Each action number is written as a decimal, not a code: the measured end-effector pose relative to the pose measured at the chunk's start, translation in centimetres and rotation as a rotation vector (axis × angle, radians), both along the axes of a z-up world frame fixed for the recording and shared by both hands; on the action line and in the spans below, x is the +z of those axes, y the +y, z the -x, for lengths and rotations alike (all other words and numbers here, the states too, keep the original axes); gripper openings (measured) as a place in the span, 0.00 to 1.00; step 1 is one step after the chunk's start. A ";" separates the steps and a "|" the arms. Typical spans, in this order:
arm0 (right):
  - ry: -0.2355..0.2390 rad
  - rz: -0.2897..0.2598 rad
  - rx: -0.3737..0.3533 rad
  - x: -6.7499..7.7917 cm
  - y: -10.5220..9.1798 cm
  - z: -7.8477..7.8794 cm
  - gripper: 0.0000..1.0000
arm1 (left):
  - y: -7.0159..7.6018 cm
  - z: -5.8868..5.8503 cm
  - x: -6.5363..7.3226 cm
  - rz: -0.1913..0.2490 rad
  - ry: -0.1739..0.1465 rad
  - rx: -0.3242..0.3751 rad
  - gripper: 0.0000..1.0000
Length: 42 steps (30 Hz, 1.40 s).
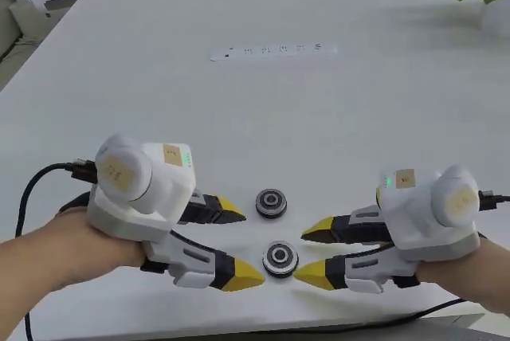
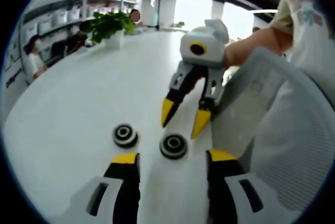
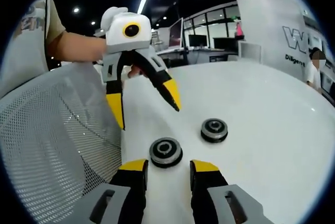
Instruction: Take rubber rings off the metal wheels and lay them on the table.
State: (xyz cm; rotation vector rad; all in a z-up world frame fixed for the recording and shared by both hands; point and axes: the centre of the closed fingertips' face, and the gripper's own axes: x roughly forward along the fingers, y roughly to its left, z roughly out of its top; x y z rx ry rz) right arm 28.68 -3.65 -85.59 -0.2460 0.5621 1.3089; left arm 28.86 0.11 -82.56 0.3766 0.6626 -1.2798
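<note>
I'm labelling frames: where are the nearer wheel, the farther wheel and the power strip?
nearer wheel [image 1: 280, 258], head view, its hub.
farther wheel [image 1: 271, 203], head view, its hub.
power strip [image 1: 272, 51], head view, its middle.

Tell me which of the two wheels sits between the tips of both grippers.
The wheel nearer the person, flanked by the left gripper and right gripper; the other wheel lies beyond it.

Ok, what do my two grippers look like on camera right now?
Both alike: the left gripper and right gripper have white housings, black jaws with yellow pointed tips, tan stickers, a small green light and a black cable each. The person wears a short beige sleeve.
</note>
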 end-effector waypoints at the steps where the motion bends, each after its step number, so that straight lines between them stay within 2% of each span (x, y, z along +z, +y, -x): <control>1: 0.001 0.001 0.003 -0.1 0.0 0.1 0.29 | 0.0 0.0 -0.1 -0.002 0.000 -0.001 0.50; 20: 0.007 -0.004 0.004 -0.5 0.2 0.3 0.24 | -1.7 0.4 -1.1 -0.009 0.027 -0.017 0.35; 28: 0.021 -0.016 -0.006 -0.5 0.2 0.4 0.24 | -2.3 0.2 -1.6 -0.009 0.034 -0.014 0.31; 30: 0.036 -0.038 -0.017 -0.2 0.4 0.4 0.24 | -2.5 0.2 -1.7 -0.006 0.036 -0.014 0.29; 32: 0.043 -0.055 -0.029 0.1 0.4 0.2 0.24 | -2.6 0.2 -1.9 -0.012 0.035 -0.016 0.26; 36: 0.044 -0.055 -0.031 0.0 0.4 0.1 0.24 | -2.8 0.4 -2.3 -0.022 0.033 -0.026 0.21; 39: 0.044 -0.050 -0.029 -0.1 0.3 0.2 0.24 | -2.9 0.2 -2.2 -0.026 0.019 -0.025 0.20; 42: 0.044 -0.046 -0.028 -0.2 0.2 0.3 0.24 | -2.9 -0.1 -2.3 -0.040 -0.016 -0.030 0.16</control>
